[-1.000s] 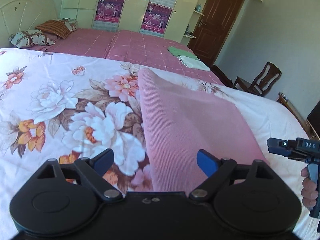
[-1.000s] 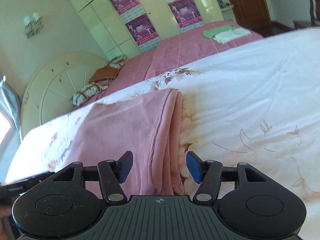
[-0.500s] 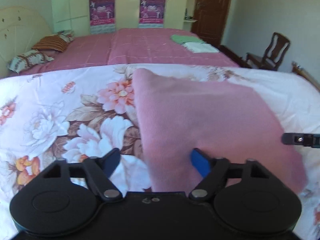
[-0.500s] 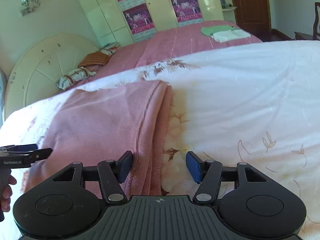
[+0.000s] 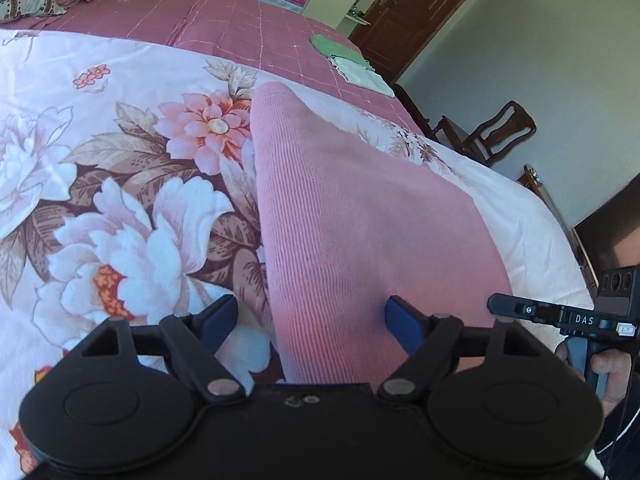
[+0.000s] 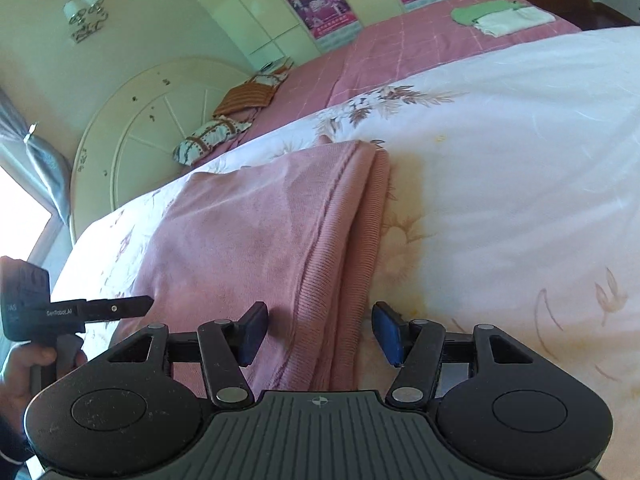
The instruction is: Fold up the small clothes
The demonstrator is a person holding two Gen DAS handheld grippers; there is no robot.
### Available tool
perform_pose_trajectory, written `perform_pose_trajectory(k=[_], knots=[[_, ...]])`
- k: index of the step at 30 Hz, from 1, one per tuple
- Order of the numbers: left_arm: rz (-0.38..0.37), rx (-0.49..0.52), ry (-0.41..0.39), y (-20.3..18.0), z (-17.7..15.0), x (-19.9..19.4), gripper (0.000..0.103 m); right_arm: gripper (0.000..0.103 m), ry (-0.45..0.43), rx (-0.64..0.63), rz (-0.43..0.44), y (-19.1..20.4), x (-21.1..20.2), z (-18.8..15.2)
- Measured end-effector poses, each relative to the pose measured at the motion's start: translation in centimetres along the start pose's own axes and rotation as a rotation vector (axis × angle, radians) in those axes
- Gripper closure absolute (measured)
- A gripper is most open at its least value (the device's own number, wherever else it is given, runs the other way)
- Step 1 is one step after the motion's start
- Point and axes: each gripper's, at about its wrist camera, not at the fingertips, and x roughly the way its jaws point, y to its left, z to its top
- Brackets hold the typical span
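- Left wrist view: a floral bedspread with large pink and white flowers fills the left side.
- In the middle lies a folded pink garment, ribbed, flat on the bedspread.
- The left gripper hangs over the garment's near left edge, its blue-tipped fingers spread wide, holding nothing.
- At the far right, a hand grips the other tool's handle.
- Behind, a green and white pile of cloth rests on a pink bed cover; a wooden chair stands beside the bed.
- Right wrist view: the right gripper straddles the garment's stacked right edge, fingers spread apart, pinching nothing.
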Motion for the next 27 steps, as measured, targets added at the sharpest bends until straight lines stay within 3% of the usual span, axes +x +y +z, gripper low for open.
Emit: perform_pose_trajectory(k=[3,4,5,11,16,22,27], knots=[[0.032,0.052,0.008,-1.3,0.4,0.8,0.029,0.045,0.010,-0.055,-0.005,0.8,0.7,0.3],[0.021,0.061,0.009,-1.6,0.6,0.9,0.043,0.051,0.013,-0.076,-0.017,1.2,1.1,0.3],[0.004,0.054,0.012,-1.9,0.7,1.0,0.055,0.064,0.018,-0.098,-0.034,1.6,1.5,0.3],[0.169,0.276,-0.021,-6.6,0.6,0.9,0.069,0.081,-0.017,-0.194,-0.145,4.5,2.0,-0.7],[0.221,0.370,-0.071,-8.8,-0.2,-0.5,0.072,0.083,-0.070,-0.294,-0.227,7.3,1.1,-1.4],[0.195,0.428,-0.110,-9.8,-0.5,-3.3,0.073,0.083,-0.108,-0.382,-0.265,11.1,-0.3,-1.7],[0.161,0.433,-0.136,-7.7,-1.0,-6.6,0.073,0.083,-0.133,-0.421,-0.301,15.3,-0.6,-2.7]])
